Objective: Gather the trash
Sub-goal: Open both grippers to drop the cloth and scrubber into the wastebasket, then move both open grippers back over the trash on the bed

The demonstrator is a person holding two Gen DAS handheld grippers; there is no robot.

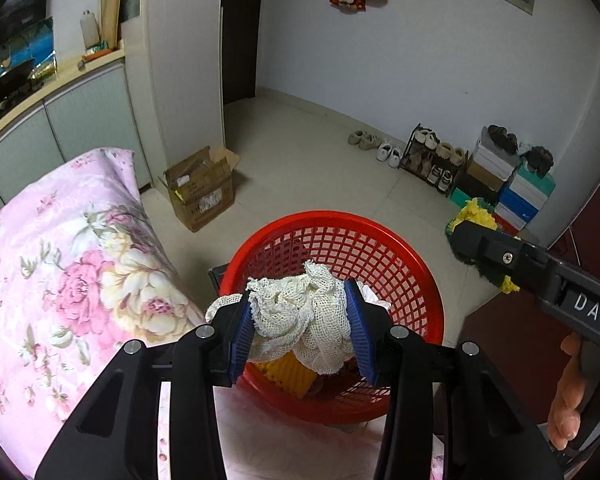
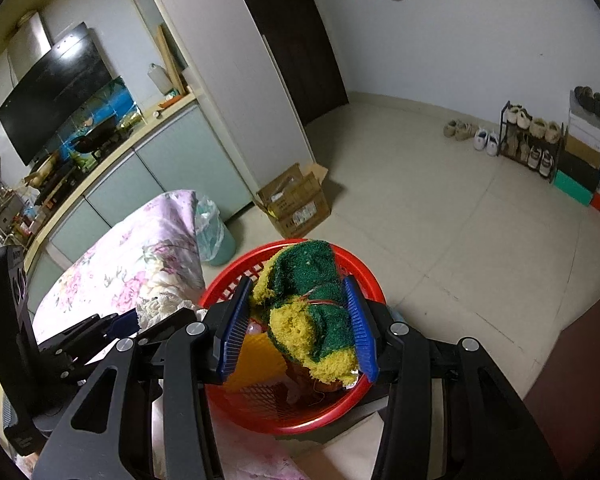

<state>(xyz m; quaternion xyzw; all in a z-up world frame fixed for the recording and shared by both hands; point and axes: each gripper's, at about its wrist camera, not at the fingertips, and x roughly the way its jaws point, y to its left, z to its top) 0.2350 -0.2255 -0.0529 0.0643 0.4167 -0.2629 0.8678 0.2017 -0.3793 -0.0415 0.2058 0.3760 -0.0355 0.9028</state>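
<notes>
Red basket [image 1: 412, 280] holds a yellow ridged piece [image 1: 286, 374] and scraps.

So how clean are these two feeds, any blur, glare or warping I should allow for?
Left wrist: sharp on the white mesh rag and red basket; straight walls bow toward the dark corners. Right wrist: same fisheye bending, the green and yellow sponge crisp, mild glare on the black screen. Lighting is soft and even in both.
</notes>
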